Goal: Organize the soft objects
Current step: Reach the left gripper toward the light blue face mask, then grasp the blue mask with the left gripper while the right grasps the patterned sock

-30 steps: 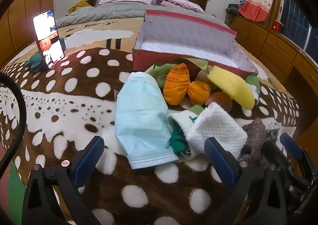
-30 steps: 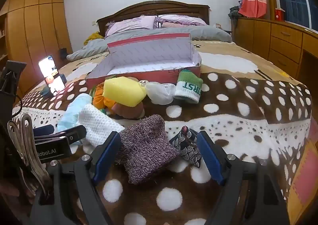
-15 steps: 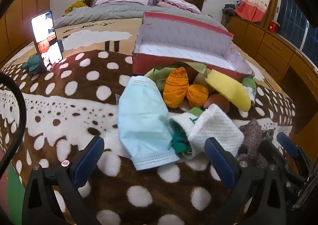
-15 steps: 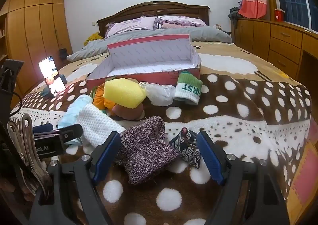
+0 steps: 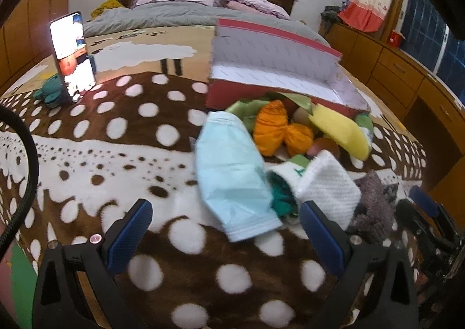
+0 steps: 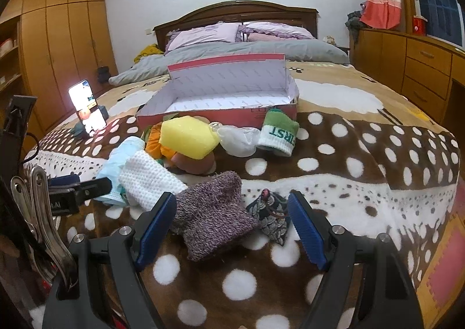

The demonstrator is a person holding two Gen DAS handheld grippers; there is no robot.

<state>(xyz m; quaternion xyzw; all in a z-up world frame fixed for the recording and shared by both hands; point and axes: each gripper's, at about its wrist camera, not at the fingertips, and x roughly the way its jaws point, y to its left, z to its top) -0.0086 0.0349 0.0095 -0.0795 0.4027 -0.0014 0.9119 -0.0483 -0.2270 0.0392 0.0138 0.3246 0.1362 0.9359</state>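
Pre-grasp step. Both claws wide, empty: left claw (image 5: 225,231) faces the blue mask (image 5: 232,175), right claw (image 6: 232,226) straddles the purple knit sock (image 6: 213,215). Pile sits near side of empty red box (image 6: 221,96) on bed. Next, likely: descend, pinch, carry to box.

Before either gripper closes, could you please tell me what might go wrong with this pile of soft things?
1. The purple knit piece touches the patterned pouch between the open right gripper, so closing may grab both.
2. The blue mask overlaps the white knit cloth and green fabric; the open left gripper could drag the neighbours along.
3. The red box has items pressed against its front wall and may get pushed.
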